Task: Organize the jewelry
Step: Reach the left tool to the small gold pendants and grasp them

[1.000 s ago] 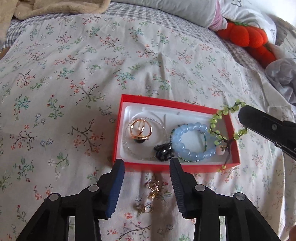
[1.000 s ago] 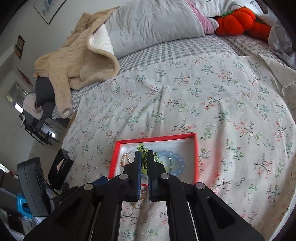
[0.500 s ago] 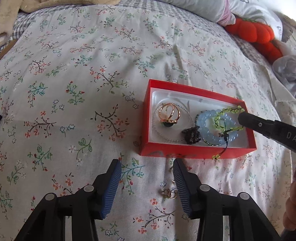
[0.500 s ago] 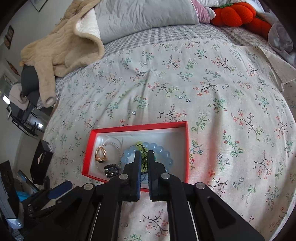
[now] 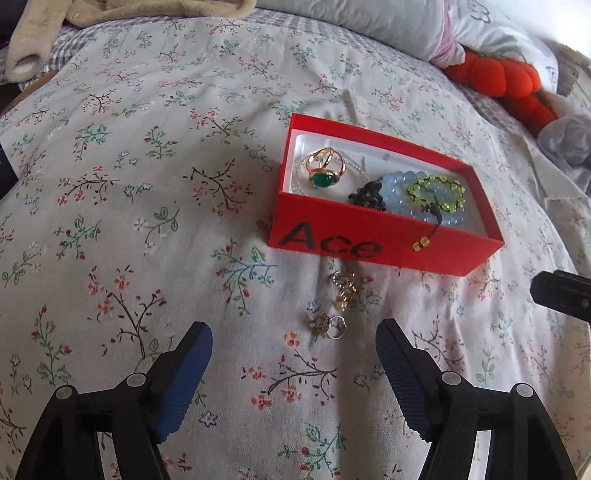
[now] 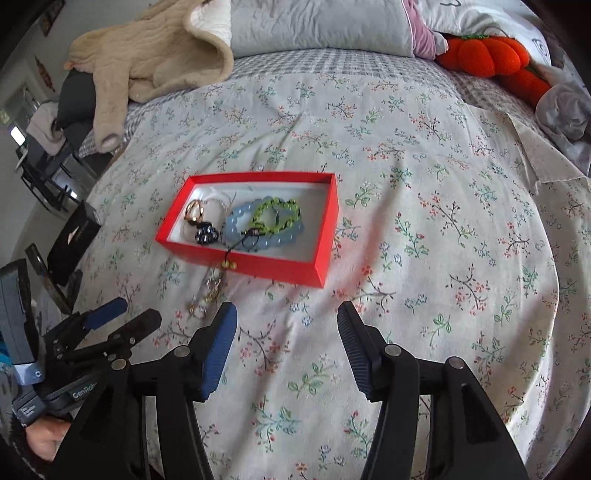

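A red box (image 5: 373, 242) (image 6: 280, 271) lies on the floral bedspread. Inside it are a gold ring with a green stone (image 5: 325, 173), a dark trinket (image 5: 367, 195), a pale blue bead bracelet (image 6: 236, 221) and, on top of that, a green bead bracelet (image 5: 436, 194) (image 6: 275, 214) whose cord hangs over the front wall. Small loose rings and earrings (image 5: 338, 306) (image 6: 205, 295) lie on the cloth just in front of the box. My left gripper (image 5: 293, 354) hovers near them, jaws opening, nothing between. My right gripper (image 6: 286, 332) stands back from the box, jaws opening and empty.
A beige fleece garment (image 6: 147, 55) and a grey pillow (image 6: 317, 26) lie at the head of the bed. An orange plush pumpkin (image 6: 487, 55) sits at the far right. A black box (image 6: 74, 236) stands off the bed's left edge.
The green bracelet has been lowered into the box and let go; the right gripper opened and drew back. The left gripper pulled back, its jaws widening, bringing the loose rings into view.
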The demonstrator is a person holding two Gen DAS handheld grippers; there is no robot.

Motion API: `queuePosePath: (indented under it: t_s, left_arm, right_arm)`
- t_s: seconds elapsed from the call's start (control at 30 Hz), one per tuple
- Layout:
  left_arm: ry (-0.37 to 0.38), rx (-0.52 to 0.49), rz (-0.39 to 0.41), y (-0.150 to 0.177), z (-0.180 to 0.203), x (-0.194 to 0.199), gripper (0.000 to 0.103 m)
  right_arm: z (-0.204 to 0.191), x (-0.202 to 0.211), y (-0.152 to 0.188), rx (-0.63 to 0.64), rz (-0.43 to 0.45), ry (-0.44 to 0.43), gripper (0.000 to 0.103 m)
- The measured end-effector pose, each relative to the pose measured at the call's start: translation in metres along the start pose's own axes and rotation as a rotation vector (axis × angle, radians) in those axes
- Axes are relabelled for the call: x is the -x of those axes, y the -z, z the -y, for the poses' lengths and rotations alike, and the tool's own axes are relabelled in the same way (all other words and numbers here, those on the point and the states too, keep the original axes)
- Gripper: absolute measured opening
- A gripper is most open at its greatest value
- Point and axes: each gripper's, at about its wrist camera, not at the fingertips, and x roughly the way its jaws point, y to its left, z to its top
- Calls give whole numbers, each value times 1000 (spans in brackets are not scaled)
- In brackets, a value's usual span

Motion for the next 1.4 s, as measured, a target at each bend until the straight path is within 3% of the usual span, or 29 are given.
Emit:
queuePosePath:
  t_s: [0.2, 0.4, 0.57, 0.83, 1.1, 1.27, 1.4]
  left_arm:
    - [-42, -86, 58, 26, 14, -7, 77]
    - [24, -148, 95, 44, 28, -8, 76]
    - [22, -198, 94, 49, 37, -16, 60]
    - [31, -264, 108, 42, 36, -30, 51]
    - [113, -263, 82, 29, 26, -45, 30]
    - [140, -250, 67, 24, 22, -49, 6]
    - [177, -189, 58, 20, 11, -50, 3]
  right_arm:
    - [11, -2, 20, -10, -39, 53, 60]
    - [14, -3, 28, -21, 3, 97, 60]
    - [11, -17, 34, 23, -6, 152, 60]
    - [13, -31, 37, 1, -15, 142, 60]
    - [18, -47, 38, -19, 15, 122, 60]
    - [21, -50, 37, -39, 26, 97, 60]
    - [13, -48, 30, -32, 63, 95, 60]
